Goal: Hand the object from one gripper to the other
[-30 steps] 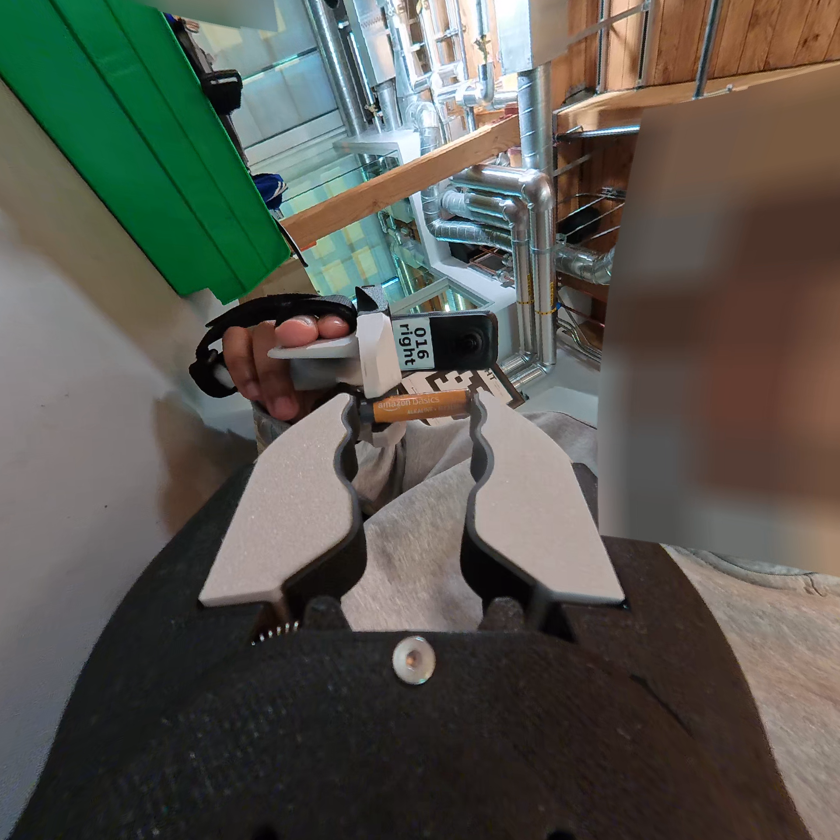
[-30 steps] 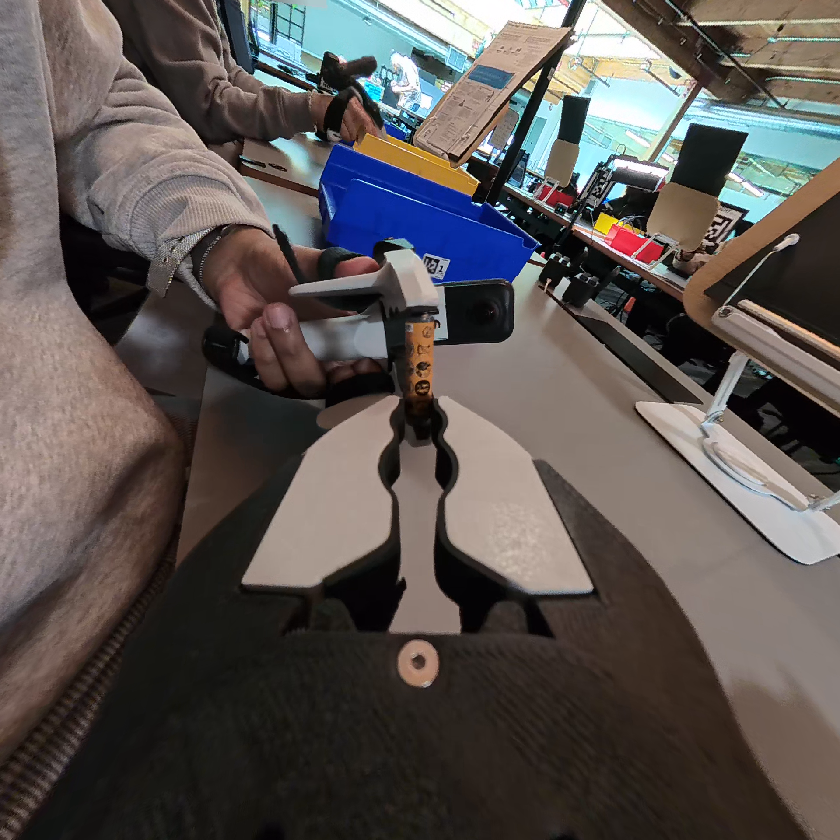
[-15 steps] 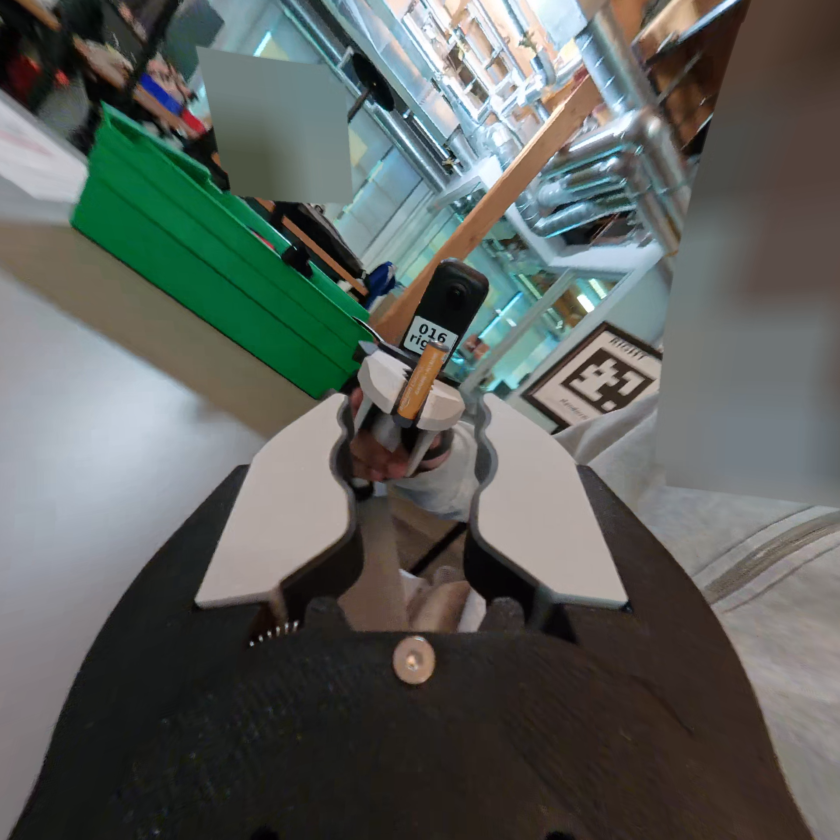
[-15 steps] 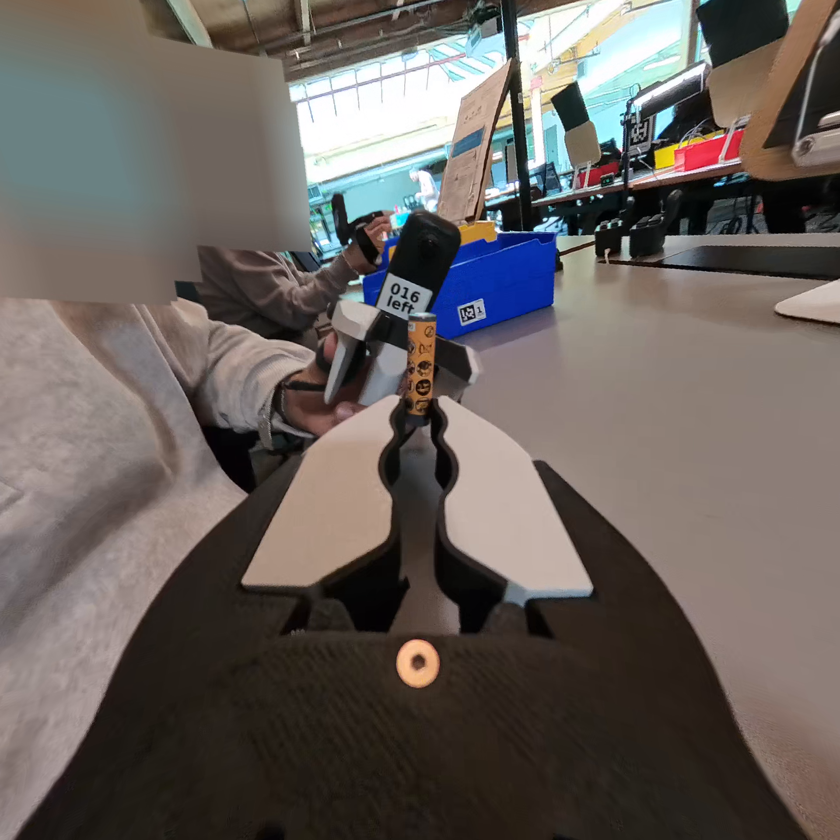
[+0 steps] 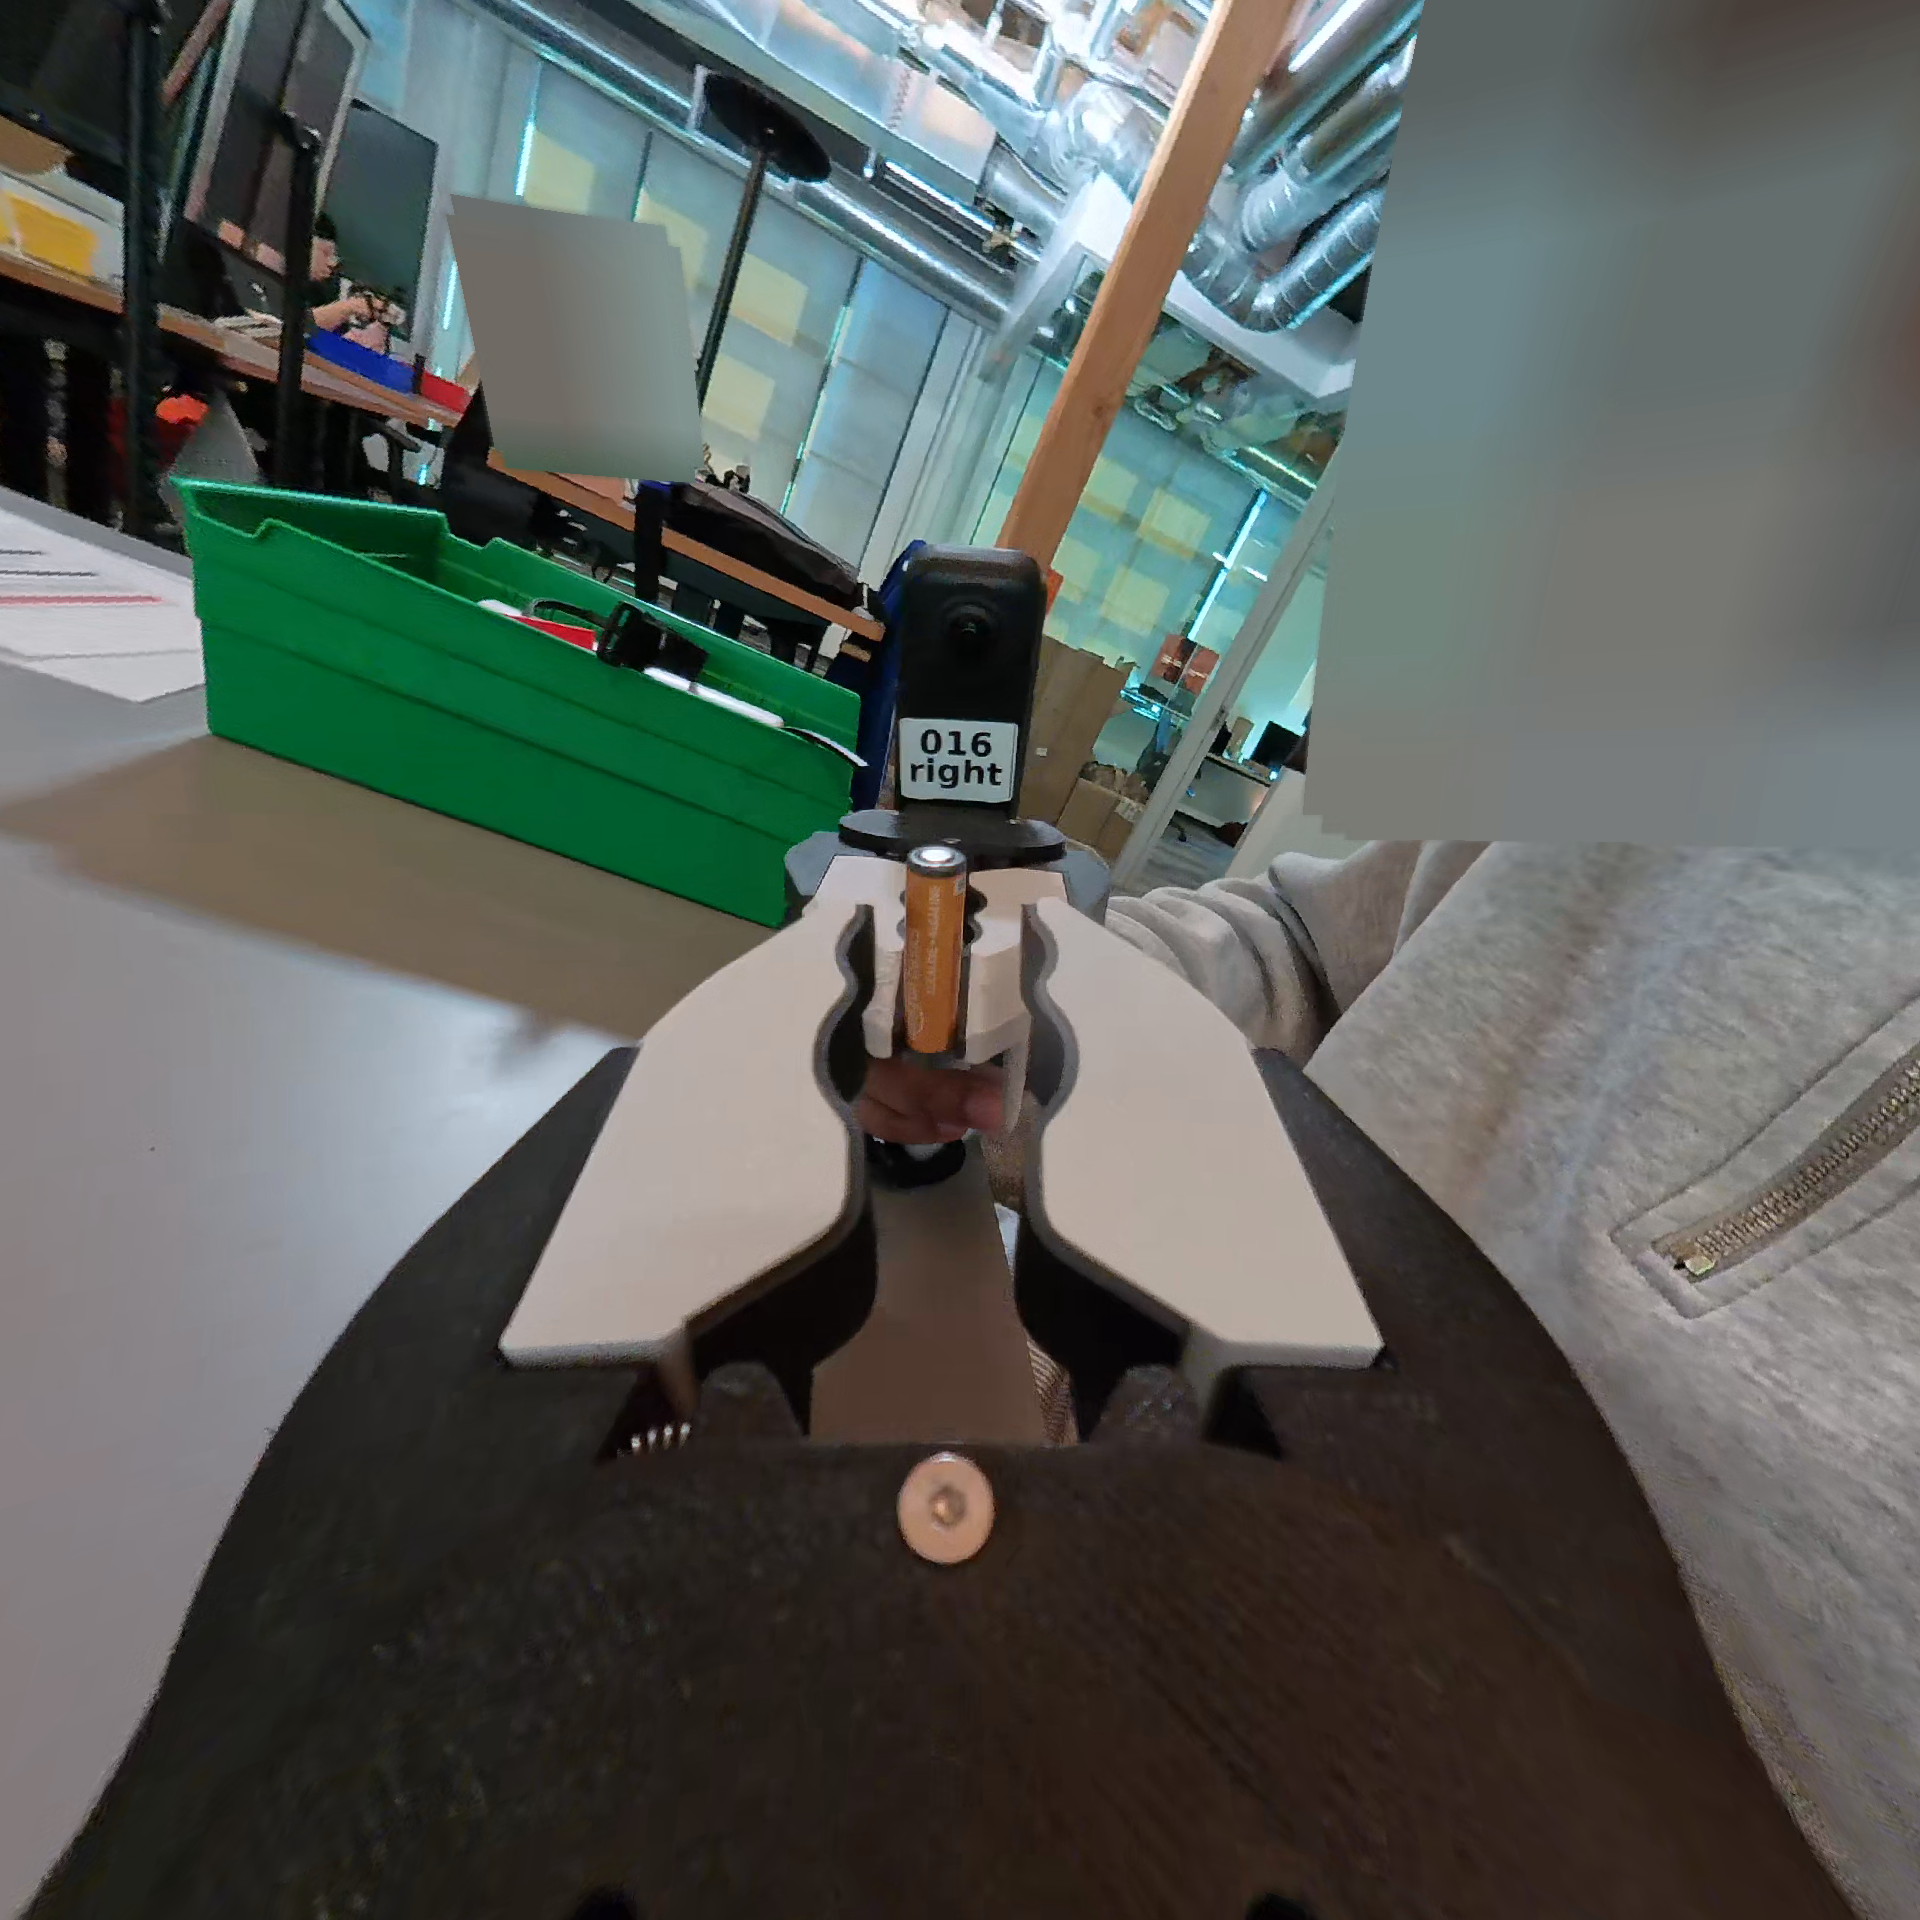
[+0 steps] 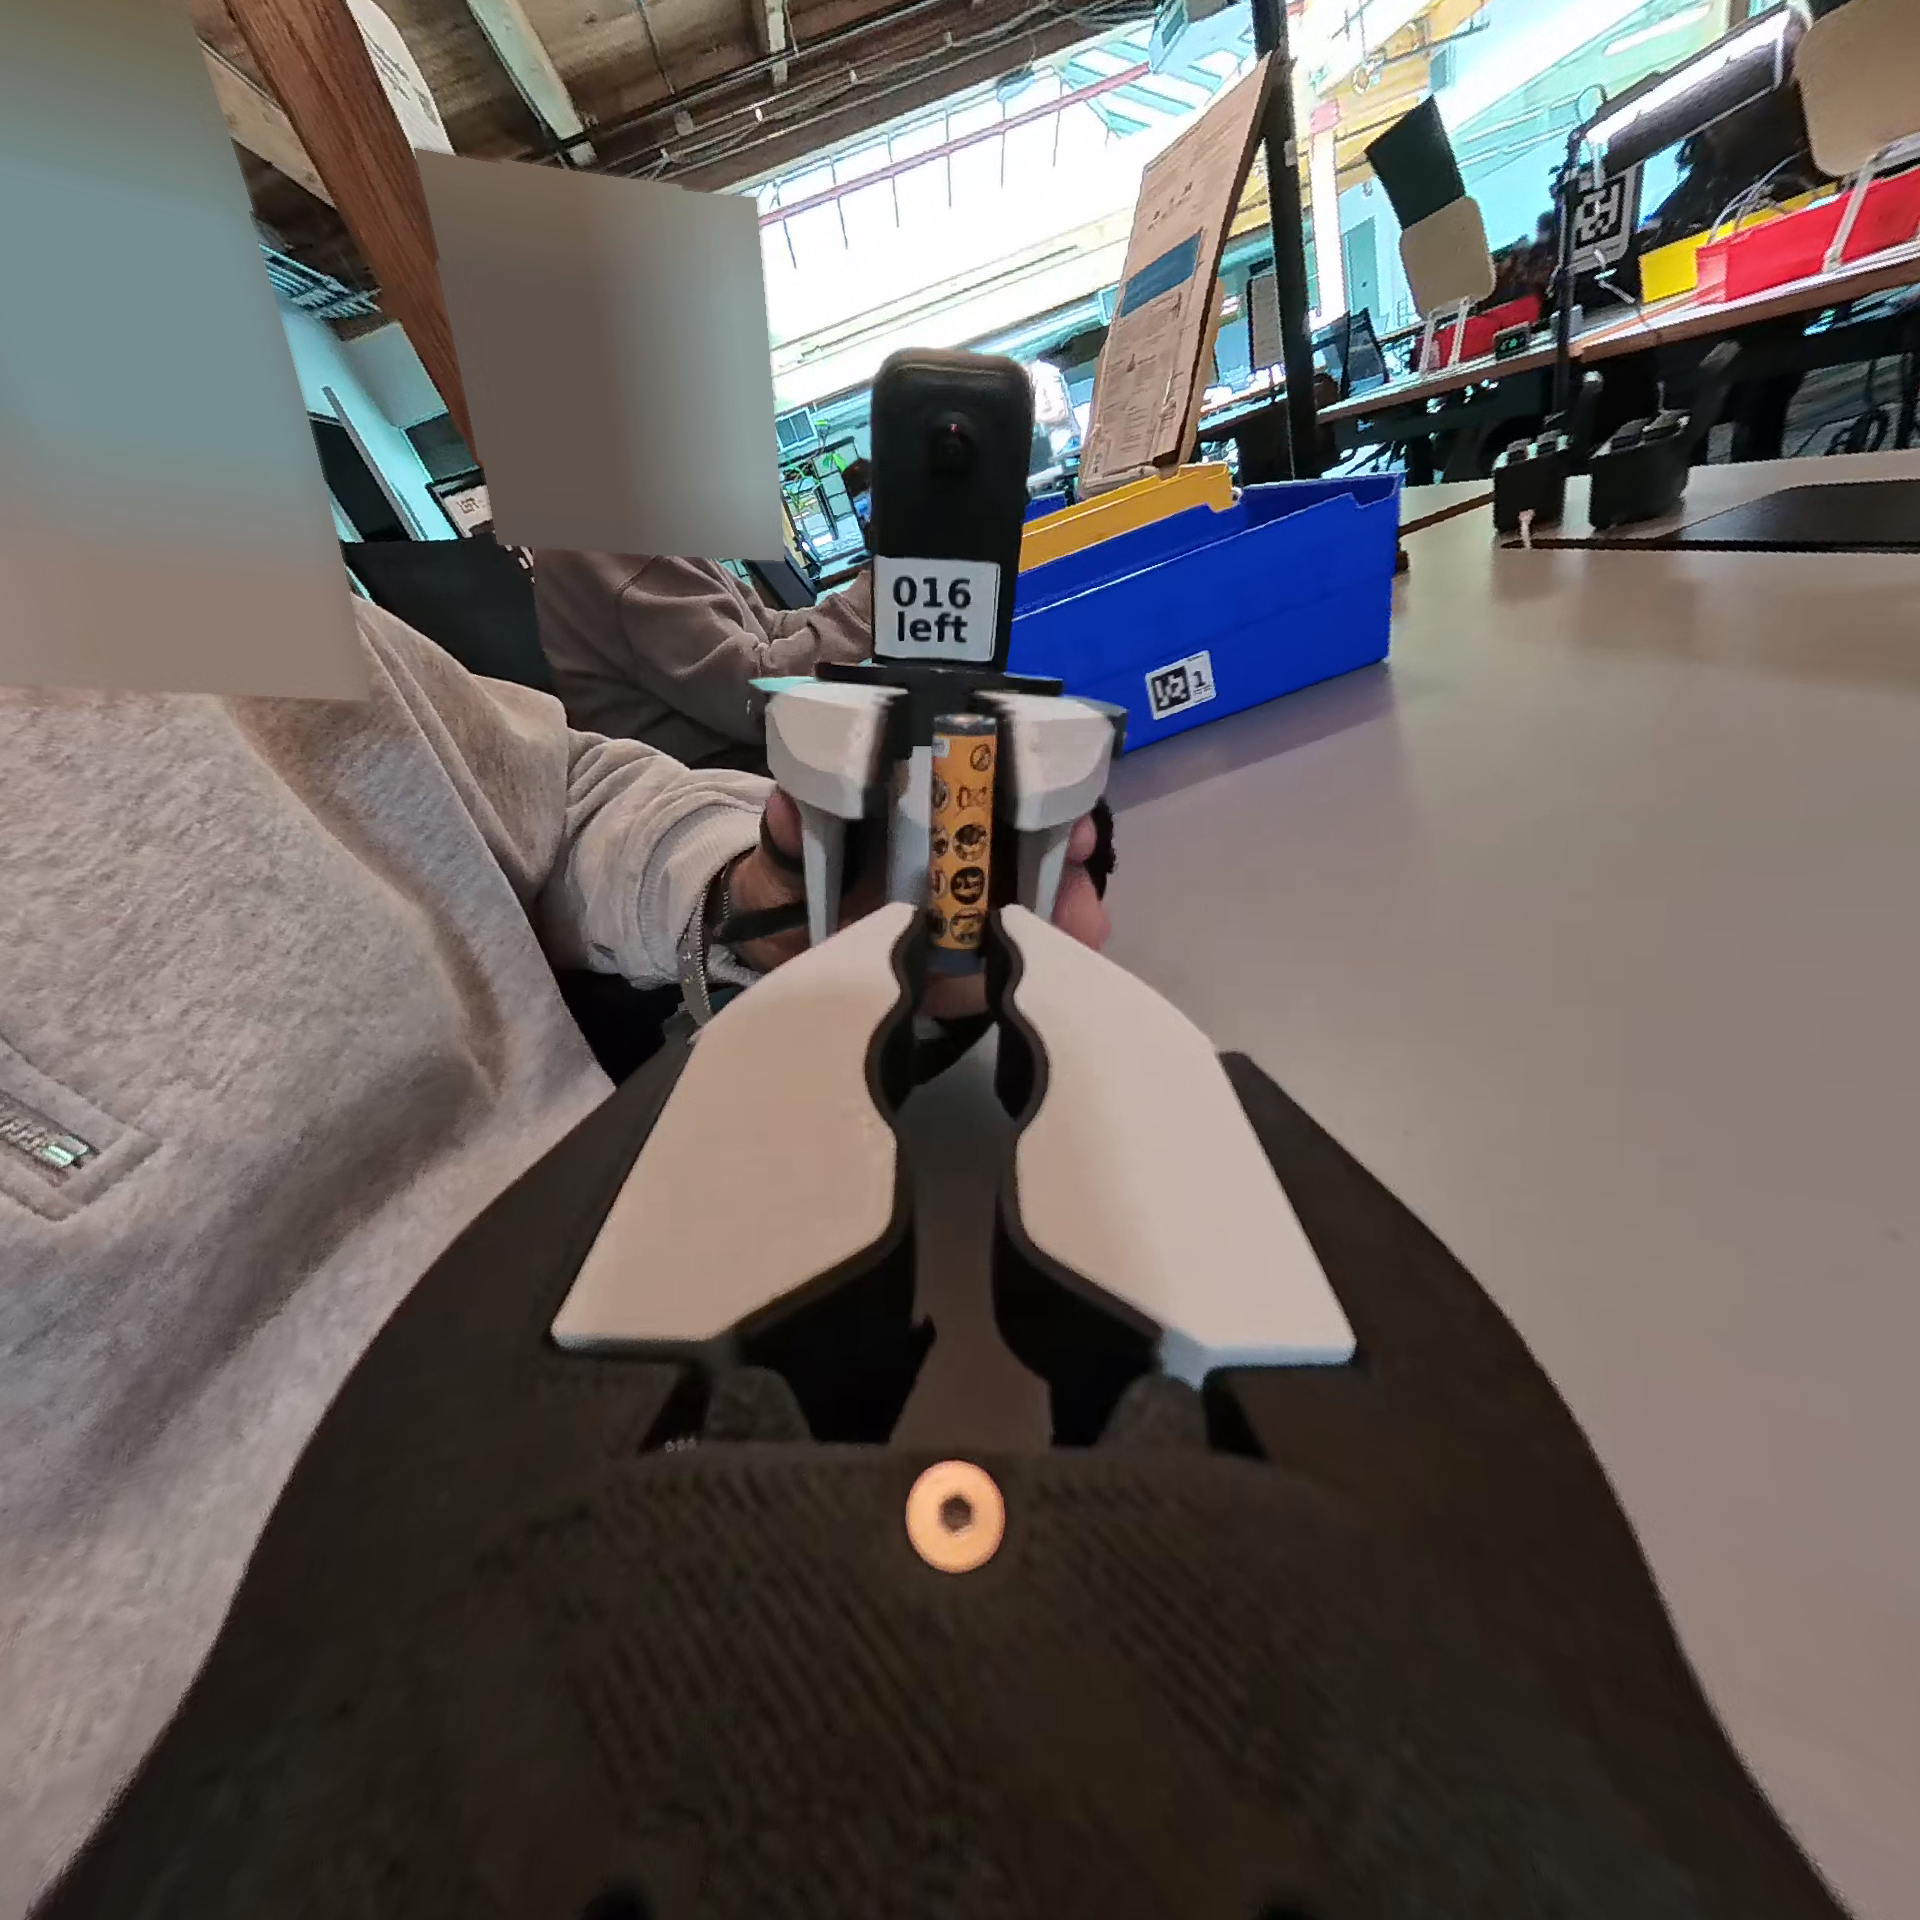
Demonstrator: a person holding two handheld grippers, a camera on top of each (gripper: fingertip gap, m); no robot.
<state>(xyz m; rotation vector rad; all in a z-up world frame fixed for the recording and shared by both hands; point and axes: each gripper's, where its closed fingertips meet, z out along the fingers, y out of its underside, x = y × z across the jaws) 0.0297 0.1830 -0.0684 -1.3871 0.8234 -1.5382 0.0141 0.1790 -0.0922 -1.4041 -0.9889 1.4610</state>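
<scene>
An orange battery stands upright, its lower end clamped between the white fingers of my right gripper, which is shut on it. My left gripper faces the right one head-on, with its jaws open on either side of the battery and a small gap on each side. In the right wrist view the left gripper brackets the battery's upper half. In the left wrist view the right gripper shows just behind my left fingertips. Both are held in the air above the grey table.
A green bin stands on the table to the far left, with a paper sheet beside it. A blue bin stands behind the grippers. The person's grey sweatshirt is close alongside. My left and right fingertips are right by each other.
Both grippers have turned level, so the battery now stands vertical. My left gripper has moved in around the battery and its jaws have narrowed. The right gripper has kept its hold.
</scene>
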